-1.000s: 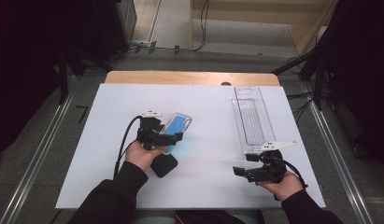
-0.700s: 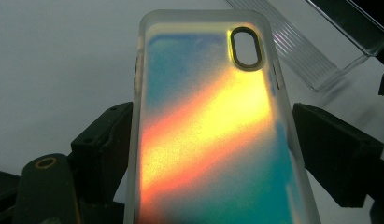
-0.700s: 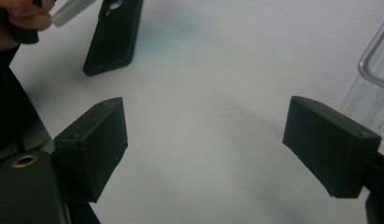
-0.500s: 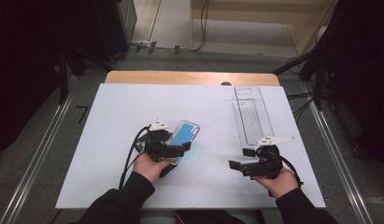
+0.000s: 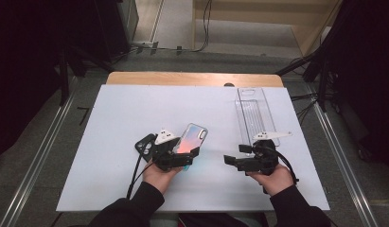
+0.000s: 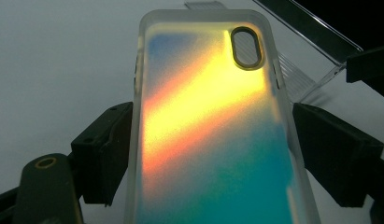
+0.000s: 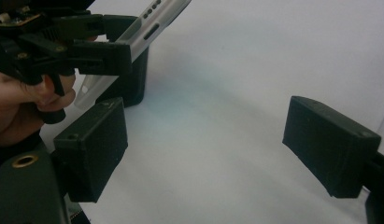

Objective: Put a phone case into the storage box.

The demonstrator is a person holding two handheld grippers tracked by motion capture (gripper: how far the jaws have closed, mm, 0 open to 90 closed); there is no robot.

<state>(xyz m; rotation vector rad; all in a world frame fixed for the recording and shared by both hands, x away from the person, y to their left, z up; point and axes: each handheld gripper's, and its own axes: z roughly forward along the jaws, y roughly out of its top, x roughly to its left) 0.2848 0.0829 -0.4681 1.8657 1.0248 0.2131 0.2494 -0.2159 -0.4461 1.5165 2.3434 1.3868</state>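
An iridescent phone case [image 5: 192,137] with a clear rim is held tilted above the white table [image 5: 111,123]. My left gripper [image 5: 182,153] is shut on it, its pads pressing the case's two long edges. In the left gripper view the case [image 6: 208,130] glows yellow, orange and teal between the jaws of that gripper [image 6: 213,154]. My right gripper [image 5: 232,160] hovers to the right of it, jaws pointing left and open. In the right gripper view that gripper [image 7: 208,154] has nothing between its pads, and the left gripper [image 7: 87,46] with the case [image 7: 147,23] is at the upper left.
A clear plastic tray [image 5: 255,113] lies on the table's far right, just beyond my right hand. A black object [image 5: 145,144] rests on the table beside the left gripper. The table's wooden far edge [image 5: 192,78] runs across the back.
My left gripper has carried the case to the right and nearer the person, and the case's colour now reads pink instead of blue. The right gripper has shifted left towards it and risen a little.
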